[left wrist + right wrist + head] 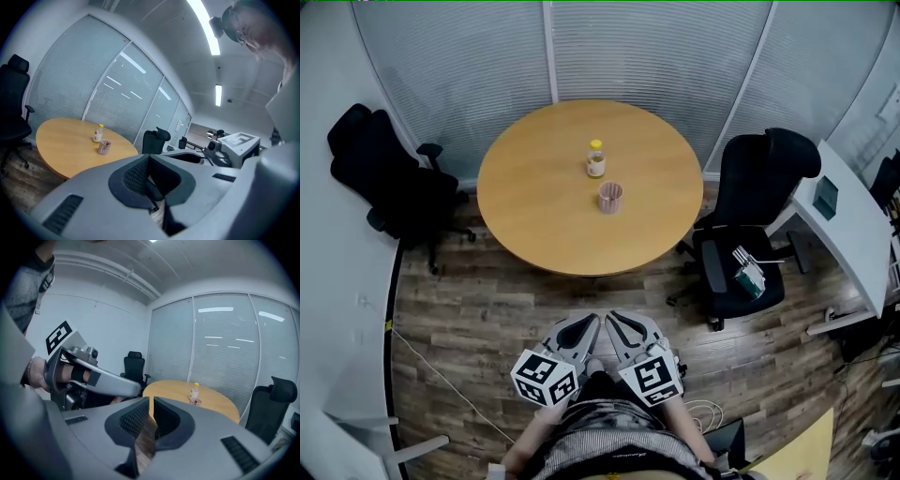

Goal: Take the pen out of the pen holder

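Grey jaws of the left gripper point(150, 157) are drawn together in its own view, ribbed pads meeting at the tip with nothing between them. The right gripper point(151, 400) has its jaws just as narrow, only a thin sliver of wood floor point(487, 319) showing through the slit behind the tips, and it grips nothing. In the head view both tools sit low, close to the person's body and side by side over the floor, tips angled toward each other and nearly touching: left gripper point(594, 321), right gripper point(611, 319), each with its marker cube point(546, 378) nearest the person.

Well apart from them, beyond the near edge of the round wooden worktop point(534, 206), the pink pen holder point(610, 198) stands upright near the middle. Something dark shows inside it in the left gripper view point(104, 147), but the pen itself is too small to make out. Just behind the holder stands a small bottle point(596, 159) with a yellow cap, near it but not touching.

A black office chair point(389, 178) stands left of the worktop and another point(750, 234) at the right, a small green and white object point(748, 272) lying on its seat. A white desk point(844, 225) lies farther right, and closed blinds point(656, 47) run behind the worktop
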Action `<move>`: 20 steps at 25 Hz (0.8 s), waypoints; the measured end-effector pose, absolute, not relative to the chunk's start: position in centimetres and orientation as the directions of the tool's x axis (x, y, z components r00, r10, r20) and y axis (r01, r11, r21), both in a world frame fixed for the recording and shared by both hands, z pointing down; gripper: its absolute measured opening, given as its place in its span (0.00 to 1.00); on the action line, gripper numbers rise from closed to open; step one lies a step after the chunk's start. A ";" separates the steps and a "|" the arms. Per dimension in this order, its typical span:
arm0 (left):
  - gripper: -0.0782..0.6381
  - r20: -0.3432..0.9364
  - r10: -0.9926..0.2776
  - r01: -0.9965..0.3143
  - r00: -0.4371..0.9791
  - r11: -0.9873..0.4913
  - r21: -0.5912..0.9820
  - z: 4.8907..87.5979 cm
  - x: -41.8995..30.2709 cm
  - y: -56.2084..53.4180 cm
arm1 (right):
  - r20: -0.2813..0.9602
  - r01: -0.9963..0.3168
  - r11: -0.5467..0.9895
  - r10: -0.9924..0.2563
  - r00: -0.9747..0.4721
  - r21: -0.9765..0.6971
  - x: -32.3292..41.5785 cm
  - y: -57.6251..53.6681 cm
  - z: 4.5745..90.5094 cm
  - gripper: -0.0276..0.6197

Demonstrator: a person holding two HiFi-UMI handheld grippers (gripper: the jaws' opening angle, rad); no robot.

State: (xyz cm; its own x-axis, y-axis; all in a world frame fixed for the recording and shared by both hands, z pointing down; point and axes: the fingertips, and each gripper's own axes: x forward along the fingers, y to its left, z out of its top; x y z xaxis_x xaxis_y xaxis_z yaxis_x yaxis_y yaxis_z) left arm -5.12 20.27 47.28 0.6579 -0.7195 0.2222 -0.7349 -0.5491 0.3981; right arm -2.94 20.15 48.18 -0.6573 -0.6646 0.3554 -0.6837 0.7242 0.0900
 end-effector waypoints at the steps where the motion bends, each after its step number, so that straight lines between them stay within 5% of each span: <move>1: 0.12 0.223 -0.717 -0.733 0.660 -0.550 0.400 47.4 -5.4 20.3 | 0.357 -0.685 0.723 -0.666 -0.655 0.090 -3.3 20.1 48.3 0.11; 20: 0.12 0.230 -0.743 -0.752 0.629 -0.507 0.421 48.0 -6.4 16.0 | 0.370 -0.659 0.749 -0.632 -0.681 0.067 -3.9 15.7 48.7 0.11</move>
